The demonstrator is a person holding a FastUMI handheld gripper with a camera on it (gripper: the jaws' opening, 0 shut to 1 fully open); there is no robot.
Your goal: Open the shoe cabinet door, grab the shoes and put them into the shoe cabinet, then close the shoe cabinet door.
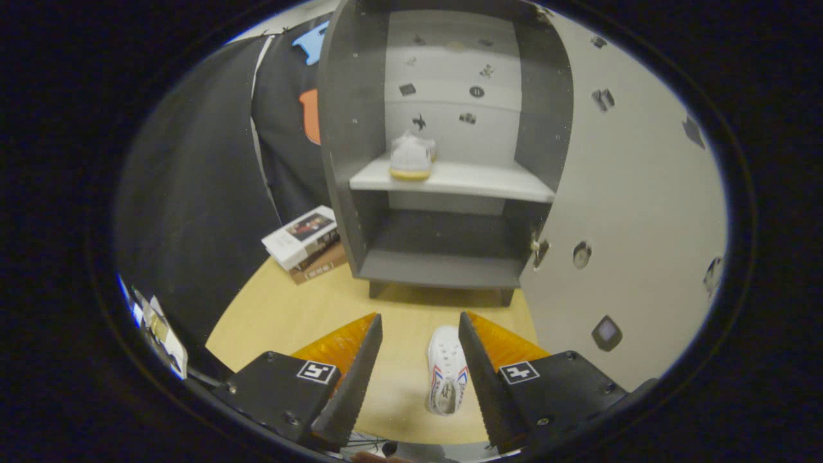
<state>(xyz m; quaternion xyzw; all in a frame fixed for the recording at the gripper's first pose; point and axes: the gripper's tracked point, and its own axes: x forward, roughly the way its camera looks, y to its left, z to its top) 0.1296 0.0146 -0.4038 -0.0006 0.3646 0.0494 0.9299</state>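
The grey shoe cabinet (443, 267) stands open ahead on the wooden table, its pale door (636, 212) swung out to the right. One white shoe (411, 156) with a tan sole rests on the cabinet's middle shelf (476, 180), heel toward me. A second white shoe (447, 379) with red and blue stripes lies on the table below, between my fingers and close to the right one. My gripper (419, 321) is open above it, fingers apart, touching nothing.
A stack of books (305, 244) lies on the table left of the cabinet. The round wooden table (289, 315) ends close at left and front. The open door blocks the right side. The cabinet's bottom shelf (443, 241) holds nothing.
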